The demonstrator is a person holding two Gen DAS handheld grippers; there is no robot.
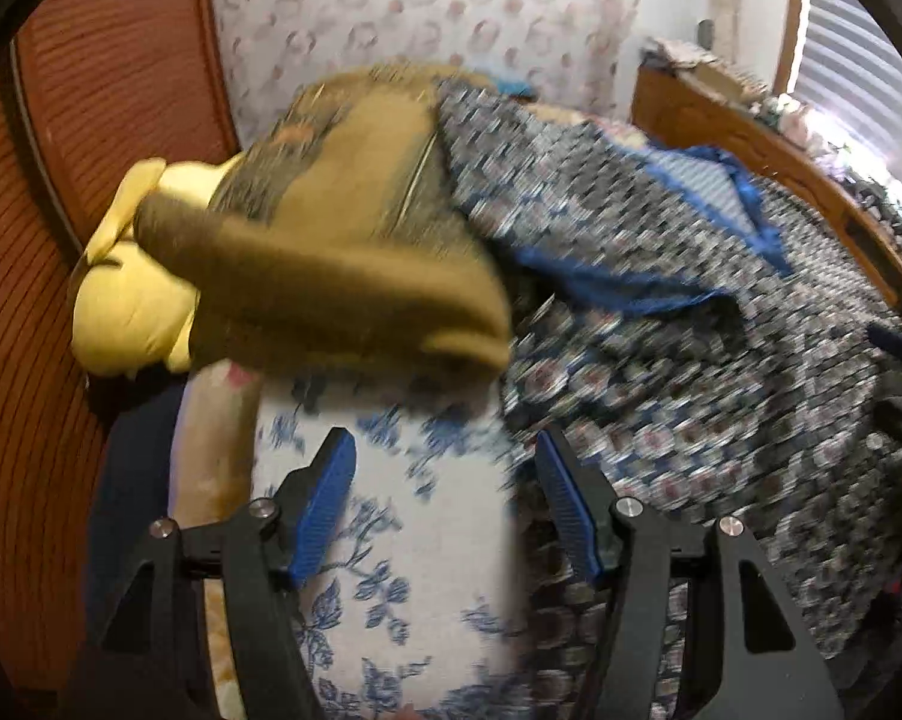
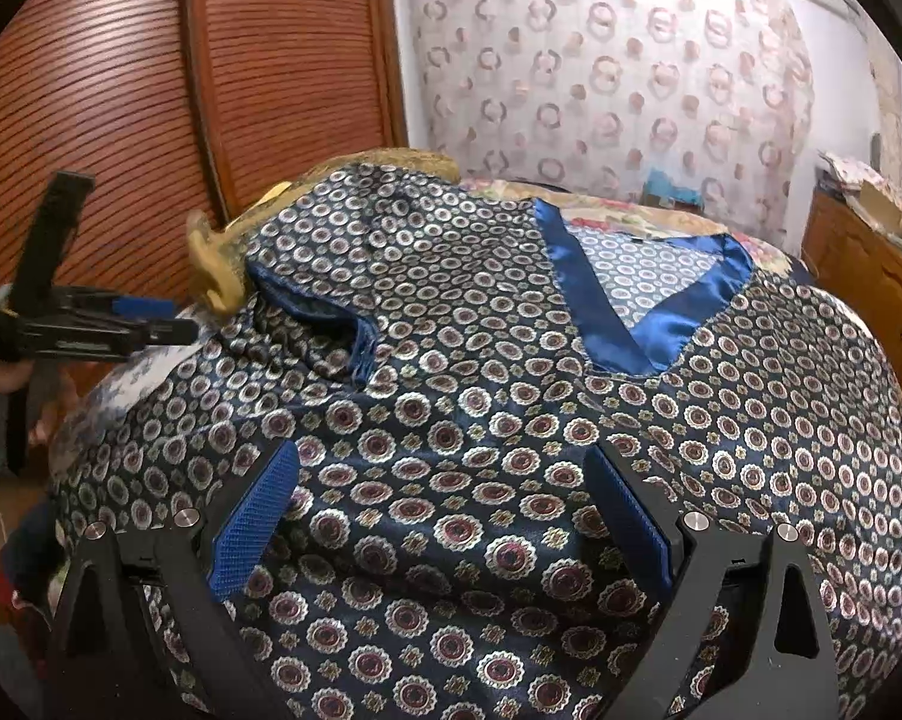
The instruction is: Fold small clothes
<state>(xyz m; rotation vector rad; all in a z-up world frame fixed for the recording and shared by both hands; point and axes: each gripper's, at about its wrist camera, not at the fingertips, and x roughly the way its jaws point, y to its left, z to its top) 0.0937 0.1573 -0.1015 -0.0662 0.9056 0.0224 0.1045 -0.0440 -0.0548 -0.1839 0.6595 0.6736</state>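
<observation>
A navy satin top [image 2: 481,420] with a ring print and a bright blue V-neck trim [image 2: 649,324] lies spread over the bed. One sleeve [image 2: 318,330] is folded in onto the body. My right gripper [image 2: 444,453] hovers open just above the top's lower part, with nothing between its pads. The left wrist view is blurred. There my left gripper [image 1: 443,441] is open over a white sheet with blue flowers [image 1: 390,540], at the left edge of the top [image 1: 661,390]. In the right wrist view a hand holds the left gripper [image 2: 180,321] beside the sleeve.
An olive-brown garment [image 1: 342,252] and a yellow cushion [image 1: 126,312] lie at the bed's far left. A ribbed wooden wardrobe door [image 2: 120,90] stands behind them. A ring-patterned curtain [image 2: 601,72] hangs at the back, and a cluttered wooden dresser [image 2: 871,276] is on the right.
</observation>
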